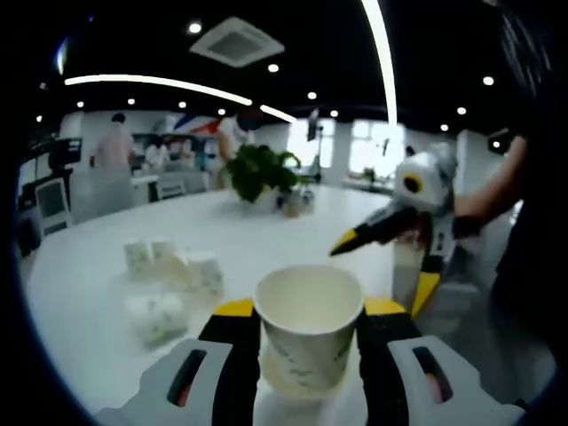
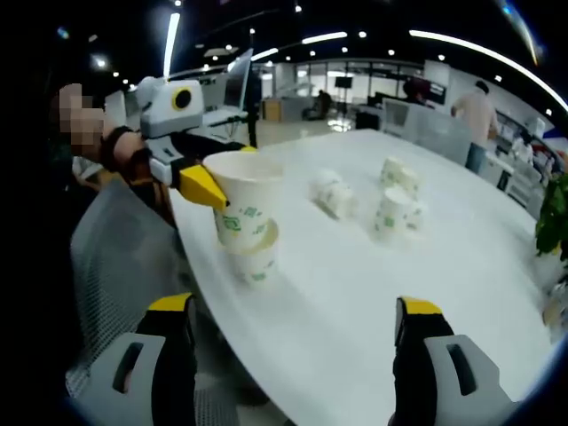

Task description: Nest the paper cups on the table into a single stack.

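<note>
Gripping a white paper cup (image 1: pixel 308 327) with green print (partly nested in another cup (image 2: pixel 256 259) on the table (image 2: pixel 373 293)), the left gripper (image 1: pixel 308 342) clamps it; right gripper (image 2: pixel 297 355) gapes wide.

"Where is the top cup (image 2: pixel 245 206)?"
"It is white with green marks, standing up and open, set in a lower cup (image 2: pixel 257 260)."
"And the other cups (image 2: pixel 373 197)?"
"Some stand and some lie farther along the tabletop (image 2: pixel 373 302)."

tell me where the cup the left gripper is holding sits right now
In the right gripper view the held paper cup sits upper left in the left gripper, partly nested in another paper cup on the table near the white table's edge.
</note>
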